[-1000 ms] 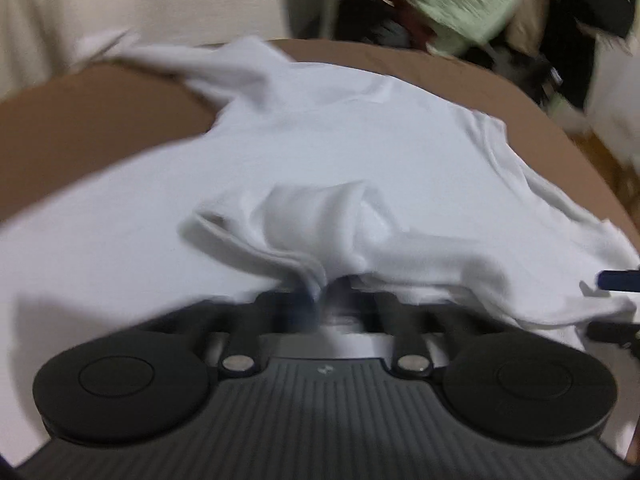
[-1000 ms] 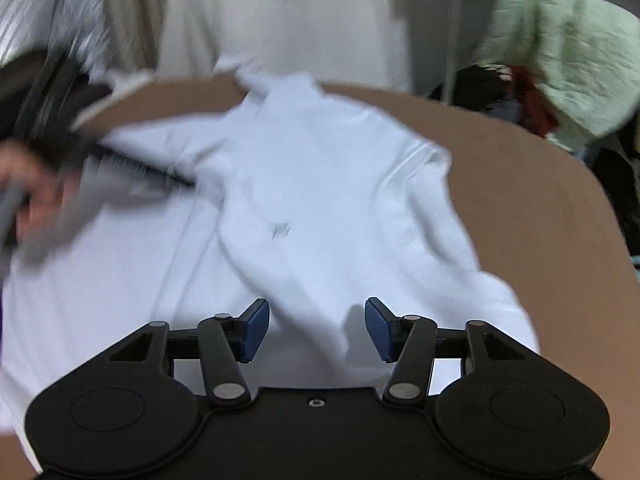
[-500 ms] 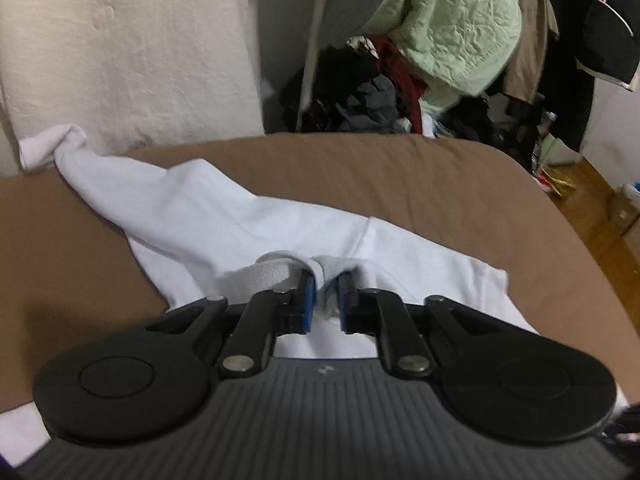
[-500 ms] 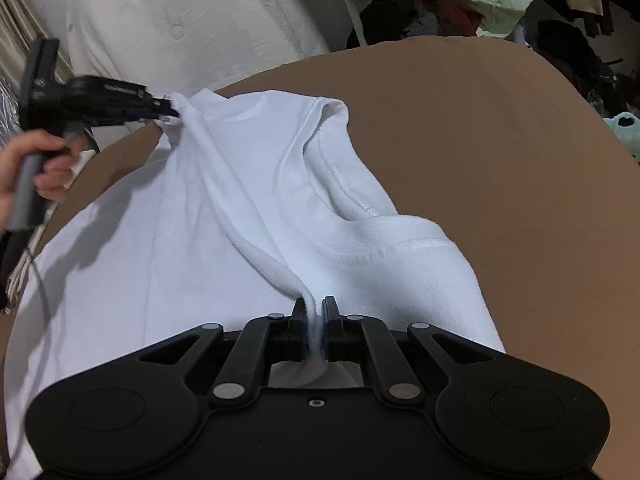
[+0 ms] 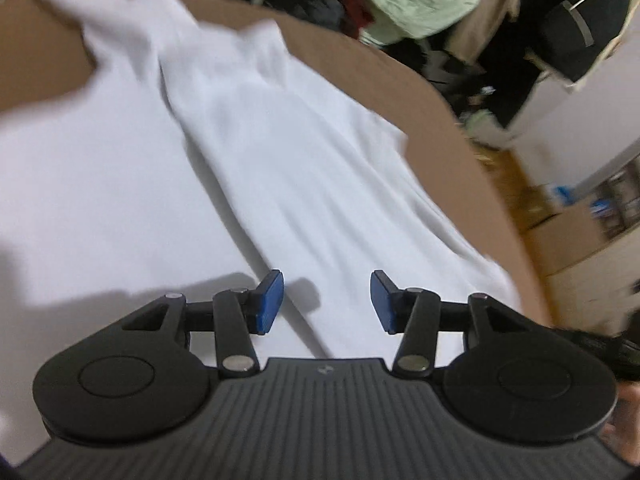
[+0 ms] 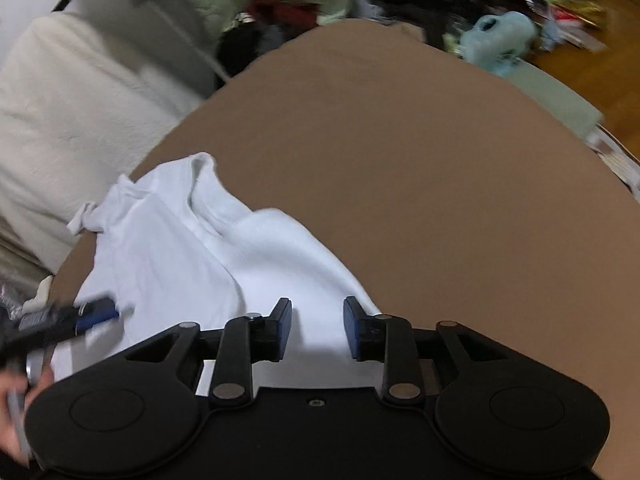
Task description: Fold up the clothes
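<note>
Left wrist view is motion-blurred — the white shirt [image 5: 280,168] has smeared far edges, near hem hidden behind the gripper body. Clothes pile [image 5: 420,4] behind is too soft to sort. Right wrist view: left gripper [image 6: 86,316] blurred, cut by frame edge, and the hand [image 6: 16,396] holding it only partly visible — jaws unreadable there.

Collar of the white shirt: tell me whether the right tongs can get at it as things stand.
Probably yes. The collar lies open on the brown surface ahead of the right tongs, whose jaws are opening with nothing gripped; only flat shirt lies between.
</note>
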Action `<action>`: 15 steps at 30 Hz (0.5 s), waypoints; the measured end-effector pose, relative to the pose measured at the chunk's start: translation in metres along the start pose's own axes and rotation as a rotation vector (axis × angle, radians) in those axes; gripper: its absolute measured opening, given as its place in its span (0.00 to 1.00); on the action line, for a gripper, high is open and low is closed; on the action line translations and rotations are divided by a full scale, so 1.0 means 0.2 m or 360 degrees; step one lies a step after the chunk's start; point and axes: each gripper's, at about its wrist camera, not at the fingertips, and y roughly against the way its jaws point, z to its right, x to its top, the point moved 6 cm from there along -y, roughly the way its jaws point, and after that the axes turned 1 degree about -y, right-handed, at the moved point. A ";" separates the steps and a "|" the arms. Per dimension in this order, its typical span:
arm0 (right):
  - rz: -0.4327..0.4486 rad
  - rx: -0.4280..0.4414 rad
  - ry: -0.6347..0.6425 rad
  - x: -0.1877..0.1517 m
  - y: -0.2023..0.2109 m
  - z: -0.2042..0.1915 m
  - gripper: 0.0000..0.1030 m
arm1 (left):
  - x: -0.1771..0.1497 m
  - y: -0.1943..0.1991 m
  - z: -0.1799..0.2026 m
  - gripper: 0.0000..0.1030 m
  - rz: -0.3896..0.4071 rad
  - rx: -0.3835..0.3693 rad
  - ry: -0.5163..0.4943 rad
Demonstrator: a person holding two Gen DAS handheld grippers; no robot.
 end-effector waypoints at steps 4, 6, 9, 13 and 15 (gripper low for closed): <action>0.0009 0.0029 0.0214 -0.03 0.05 -0.09 0.49 | -0.32 0.06 0.10 0.57 -0.0035 -0.0213 0.0184; -0.0070 0.0047 0.0335 -0.07 0.01 -0.14 0.53 | -0.45 0.05 0.15 0.57 -0.0087 -0.0265 0.0221; -0.0217 -0.0110 0.0508 -0.16 -0.11 -0.16 0.41 | -0.60 0.00 0.21 0.61 -0.0181 -0.0318 0.0228; -0.0072 -0.0317 0.0406 -0.15 0.03 -0.15 0.05 | -0.71 -0.03 0.26 0.34 -0.0247 -0.0331 0.0231; 0.0043 -0.0412 0.0349 -0.13 0.15 -0.12 0.04 | -0.75 -0.03 0.28 0.21 -0.0282 -0.0345 0.0243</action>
